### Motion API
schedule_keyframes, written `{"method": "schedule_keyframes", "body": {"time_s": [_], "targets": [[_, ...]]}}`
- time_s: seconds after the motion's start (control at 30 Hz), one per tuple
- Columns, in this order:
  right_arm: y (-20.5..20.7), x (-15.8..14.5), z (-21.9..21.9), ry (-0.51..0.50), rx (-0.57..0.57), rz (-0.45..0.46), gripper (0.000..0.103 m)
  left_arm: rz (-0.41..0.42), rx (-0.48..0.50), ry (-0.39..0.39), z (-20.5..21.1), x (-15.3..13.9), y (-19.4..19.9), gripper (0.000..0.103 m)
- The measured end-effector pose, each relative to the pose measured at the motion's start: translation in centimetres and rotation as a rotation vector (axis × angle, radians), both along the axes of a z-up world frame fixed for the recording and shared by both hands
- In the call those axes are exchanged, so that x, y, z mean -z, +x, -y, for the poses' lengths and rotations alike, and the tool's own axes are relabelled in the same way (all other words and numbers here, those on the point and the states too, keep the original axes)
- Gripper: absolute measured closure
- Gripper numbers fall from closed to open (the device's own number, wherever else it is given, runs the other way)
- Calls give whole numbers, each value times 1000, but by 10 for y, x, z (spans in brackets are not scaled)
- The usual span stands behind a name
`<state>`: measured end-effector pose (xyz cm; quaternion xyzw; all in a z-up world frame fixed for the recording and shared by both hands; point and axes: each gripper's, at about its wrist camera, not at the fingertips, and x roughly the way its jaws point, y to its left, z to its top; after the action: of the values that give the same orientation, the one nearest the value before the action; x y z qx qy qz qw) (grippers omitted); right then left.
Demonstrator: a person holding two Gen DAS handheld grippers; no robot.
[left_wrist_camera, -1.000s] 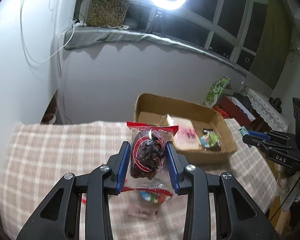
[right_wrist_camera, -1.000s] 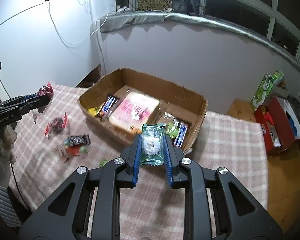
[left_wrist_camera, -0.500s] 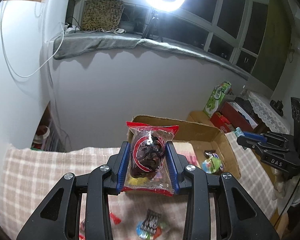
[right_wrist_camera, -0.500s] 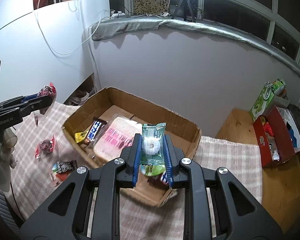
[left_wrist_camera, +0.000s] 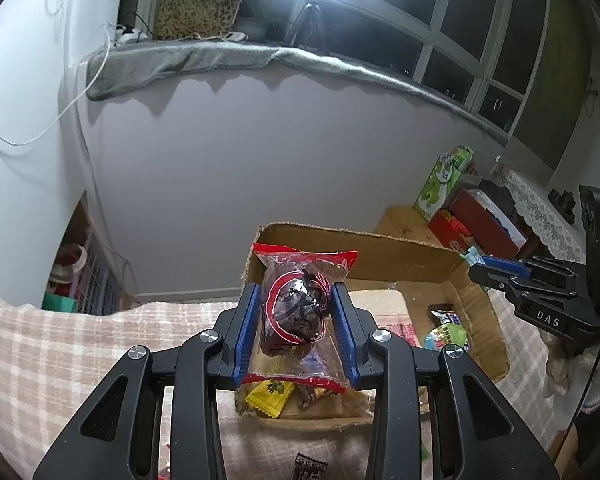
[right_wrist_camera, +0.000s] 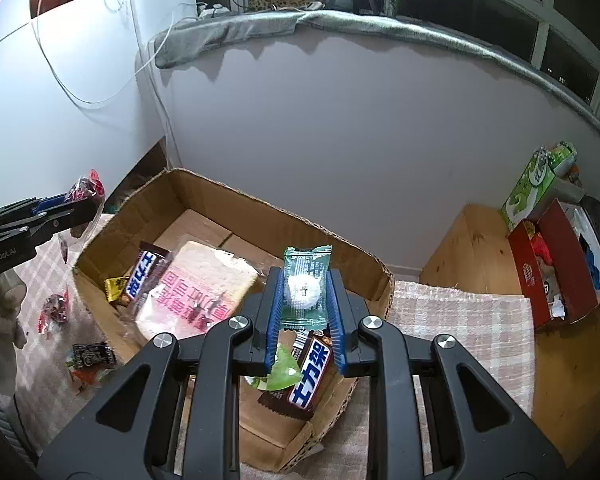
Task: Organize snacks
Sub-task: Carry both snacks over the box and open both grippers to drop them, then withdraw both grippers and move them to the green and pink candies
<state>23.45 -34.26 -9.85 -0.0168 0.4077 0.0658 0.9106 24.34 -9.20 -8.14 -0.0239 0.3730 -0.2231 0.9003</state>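
In the left wrist view, a checked cloth (left_wrist_camera: 52, 344) covers the table on the left. The left gripper (left_wrist_camera: 296, 300) is clamped on a clear red-edged packet (left_wrist_camera: 296, 312) with a dark snack inside; its blue pads press both sides of the packet, which stands upright between them above the near left corner of the box (left_wrist_camera: 380, 248). Under the packet a yellow wrapper (left_wrist_camera: 270, 394) lies in that corner. Further right in the box lie a green wrapper (left_wrist_camera: 448, 336) and a dark bar. At the right edge the right gripper (left_wrist_camera: 476, 262) reaches in above the box's right wall, a green corner sticking out of its tip.

In the right wrist view, the left gripper (right_wrist_camera: 84, 204) comes in from the left with the red packet (right_wrist_camera: 86, 190) at its tip, near the box's left wall. Loose sweets (right_wrist_camera: 90, 356) lie on the cloth outside the box (right_wrist_camera: 220, 196). Inside, left to right, are a yellow wrapper (right_wrist_camera: 114, 286), a bar (right_wrist_camera: 144, 276) and a pink bread pack (right_wrist_camera: 196, 292). The right gripper (right_wrist_camera: 304, 296) is closed on a green packet (right_wrist_camera: 306, 280) with a white round sweet, held upright over the box's right part. Below it lie a green wrapper and a second bar (right_wrist_camera: 308, 372). A red carton (right_wrist_camera: 556, 264) stands on the floor at right.
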Motion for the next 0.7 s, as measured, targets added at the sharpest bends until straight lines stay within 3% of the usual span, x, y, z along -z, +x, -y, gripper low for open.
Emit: {"method": "schedule_keyframes", "body": {"time_s": [0.33,0.4,0.47,0.5,0.7], "targets": [[5,12,0,6,-8,-24,81,-31,13,22,10,13,7,69],[4,11,-1,3,-12,-19,74,-37,11,28,12,14,8,67],[2,10,-2,-8,-10,-9,45,-40,9,29,12,14,9,59],[1,8,-2,-10,-8,2,41,-40,3,28,11,14,9,56],[-6,2,-3,-5,-5,15,40,-32,-8,14,6,9,5,53]]}}
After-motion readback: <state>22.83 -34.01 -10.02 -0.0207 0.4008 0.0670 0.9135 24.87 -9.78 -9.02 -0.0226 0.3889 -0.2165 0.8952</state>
